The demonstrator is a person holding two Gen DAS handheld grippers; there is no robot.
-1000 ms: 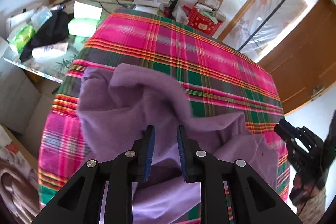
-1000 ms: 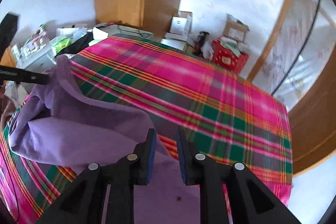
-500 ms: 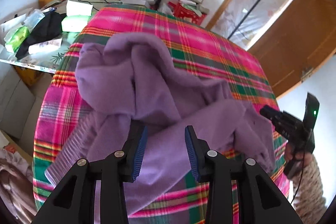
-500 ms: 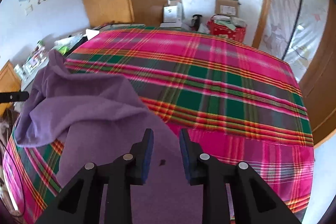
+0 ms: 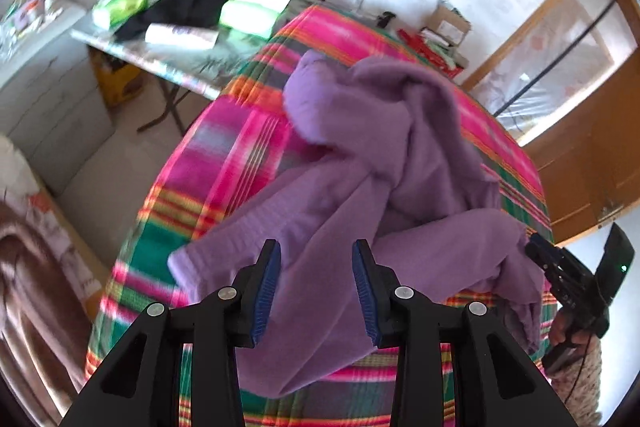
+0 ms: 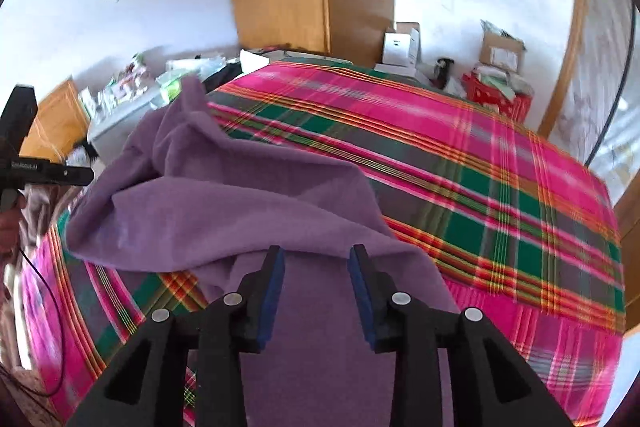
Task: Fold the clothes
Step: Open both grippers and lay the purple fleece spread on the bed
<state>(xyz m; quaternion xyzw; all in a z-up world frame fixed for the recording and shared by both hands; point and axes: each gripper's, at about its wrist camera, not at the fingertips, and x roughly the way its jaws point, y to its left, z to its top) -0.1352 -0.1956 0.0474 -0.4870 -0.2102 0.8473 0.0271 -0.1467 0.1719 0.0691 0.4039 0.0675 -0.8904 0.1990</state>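
Note:
A purple fleece garment point(image 5: 380, 163) lies crumpled on the pink-and-green plaid cover point(image 5: 224, 163), one sleeve trailing toward the near left edge. My left gripper point(image 5: 316, 267) hovers over the near part of the garment, open, its blue pads clear of the cloth. In the right wrist view the garment point(image 6: 224, 203) is heaped to the left. My right gripper point(image 6: 316, 259) sits low over a fold edge; its jaws are opening and the pads do not press the fabric between them. Each gripper shows in the other's view: the right gripper point(image 5: 560, 275), the left gripper point(image 6: 48, 175).
A cluttered side table point(image 5: 168, 11) stands beyond the left edge of the plaid cover. Cardboard boxes point(image 6: 500, 51) and a red basket point(image 6: 496, 99) sit by the far wall. A wooden door point(image 5: 592, 155) is at right, and a brown blanket point(image 5: 24, 287) at lower left.
Both grippers spread their jaws and let go of the purple cloth. The left one swung back and to the left, and the garment settled into a heap.

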